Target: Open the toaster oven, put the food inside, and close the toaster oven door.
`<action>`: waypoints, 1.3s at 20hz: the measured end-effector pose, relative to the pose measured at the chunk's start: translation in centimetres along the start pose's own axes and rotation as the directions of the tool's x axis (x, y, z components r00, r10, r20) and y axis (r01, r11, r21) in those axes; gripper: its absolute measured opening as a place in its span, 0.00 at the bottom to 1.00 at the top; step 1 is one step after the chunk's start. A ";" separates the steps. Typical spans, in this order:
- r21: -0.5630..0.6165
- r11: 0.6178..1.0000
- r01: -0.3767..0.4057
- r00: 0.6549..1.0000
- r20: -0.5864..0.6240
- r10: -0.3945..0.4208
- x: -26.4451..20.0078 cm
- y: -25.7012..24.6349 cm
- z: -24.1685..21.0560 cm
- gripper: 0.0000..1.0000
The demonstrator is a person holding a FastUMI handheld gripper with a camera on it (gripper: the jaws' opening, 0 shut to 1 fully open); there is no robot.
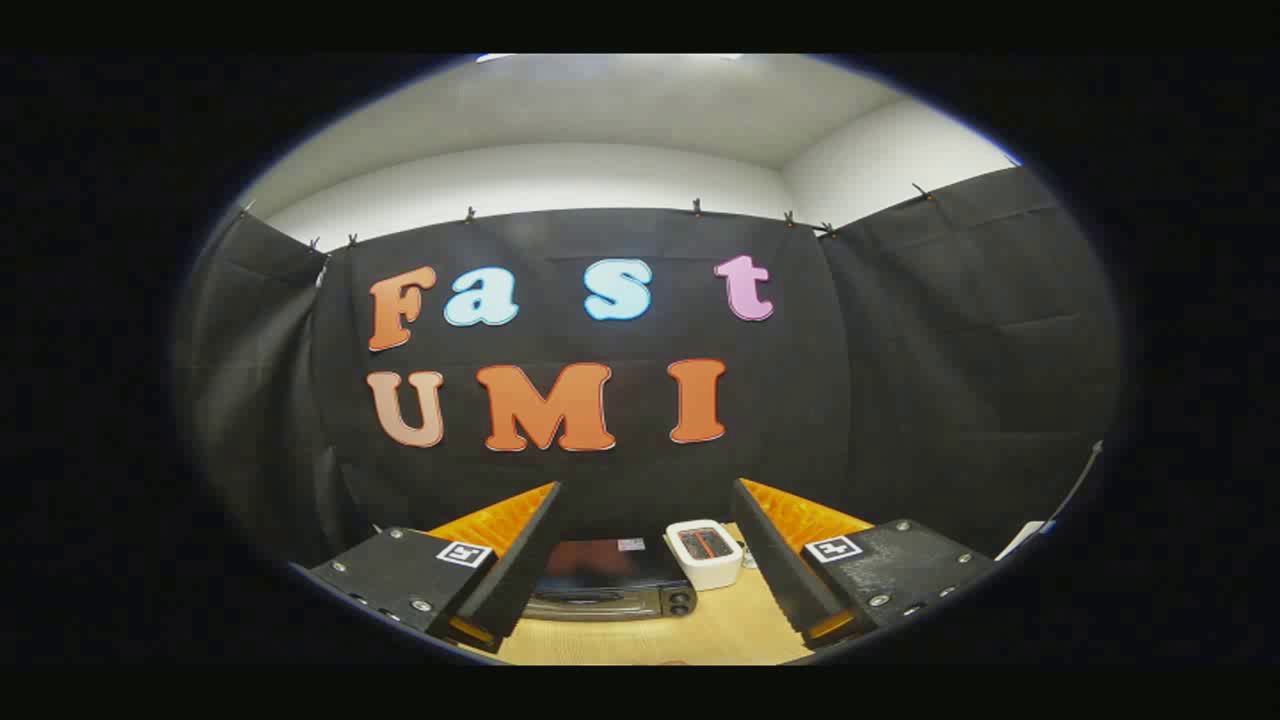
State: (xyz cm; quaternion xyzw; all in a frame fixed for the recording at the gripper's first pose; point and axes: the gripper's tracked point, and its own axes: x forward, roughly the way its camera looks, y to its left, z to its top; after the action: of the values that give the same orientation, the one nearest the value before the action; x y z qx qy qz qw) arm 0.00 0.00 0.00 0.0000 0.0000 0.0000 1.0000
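A black toaster oven (pixel 610 580) stands on the wooden table (pixel 690 635), seen from above and in front, its door shut with a handle bar along the front and two knobs at its right end. My gripper (pixel 645 500) is held high above the table, well short of the oven, with its fingers (pixel 520 560) spread wide and nothing between them. The oven shows in the gap between the fingers, closer to the left one. A small reddish bit shows at the table's near edge; I cannot tell what it is.
A white pop-up toaster (pixel 705 552) stands just right of the oven, toward the back of the table. A small pale object sits behind its right side. Black cloth walls close the booth on three sides.
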 end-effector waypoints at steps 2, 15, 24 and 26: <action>0.010 1.000 -0.017 1.000 -0.012 0.017 -0.1 0.5 -0.3 0.98; -0.029 0.999 -0.029 0.999 -0.036 0.028 -0.3 0.7 -1.0 0.98; -0.033 0.996 -0.082 0.994 -0.079 0.079 0.9 4.0 -3.1 0.98; -0.051 0.994 -0.098 0.991 -0.101 0.092 1.5 5.1 -4.2 0.98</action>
State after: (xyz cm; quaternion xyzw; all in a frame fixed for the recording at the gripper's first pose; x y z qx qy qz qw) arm 1.53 5.12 -4.23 -0.0279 0.0492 0.0477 0.9973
